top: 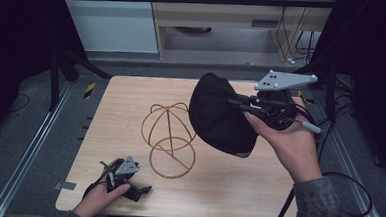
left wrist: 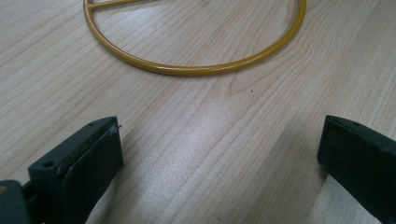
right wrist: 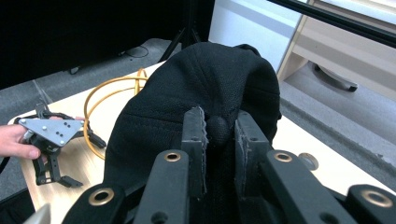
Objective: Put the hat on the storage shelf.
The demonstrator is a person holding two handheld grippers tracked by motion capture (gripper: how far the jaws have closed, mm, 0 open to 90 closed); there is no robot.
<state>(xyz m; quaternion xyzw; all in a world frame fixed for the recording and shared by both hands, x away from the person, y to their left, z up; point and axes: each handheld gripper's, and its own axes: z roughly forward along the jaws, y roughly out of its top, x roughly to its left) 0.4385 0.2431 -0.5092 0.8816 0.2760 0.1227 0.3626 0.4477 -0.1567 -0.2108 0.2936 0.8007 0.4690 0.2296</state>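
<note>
One pale wood-grain bench [top: 217,190], largest of all, carrying the rest. Next in size, black fabric cap [top: 219,115], lifted clear above the bench's right half, just right of the wire frame and overlapping it in the high view; crown bunched and pinched between the serrated jaws in the right gripper view. Then yellow wire frame of joined hoops [top: 170,137], standing near the bench's middle, its bottom ring flat on the wood. Right hand-held gripper [top: 241,102], grey three-cornered plate on top, clamped onto the cap. Left hand-held gripper [top: 144,190], smallest, low at the bench's near left edge, resting on the wood, jaws spread wide with bare wood between them, short of the frame's bottom ring.
</note>
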